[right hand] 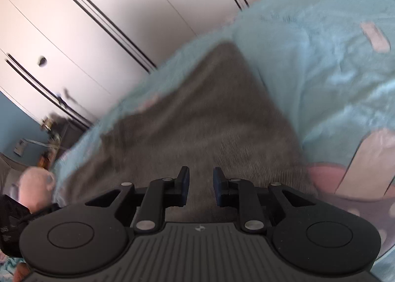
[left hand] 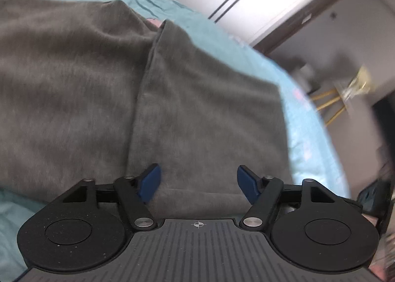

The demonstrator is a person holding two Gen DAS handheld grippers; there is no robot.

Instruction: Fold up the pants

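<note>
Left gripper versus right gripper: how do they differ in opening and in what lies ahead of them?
The left gripper is spread wide; the right gripper has its fingers much closer together, with a narrow gap. Ahead of the left gripper the grey pants show a lengthwise fold edge; ahead of the right gripper they narrow toward a far corner. Neither gripper holds cloth. Both sit over the pants on the turquoise bedsheet.

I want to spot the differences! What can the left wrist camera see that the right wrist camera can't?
Only the left wrist view shows the long fold running down the grey pants, yellow legs of some furniture and a doorway. Only the right wrist view shows the big pink picture on the blue bedsheet and something pink at the bed's edge. Both show the pants on the sheet, white wardrobe doors, and an open, empty hand-held gripper: left, right.
</note>
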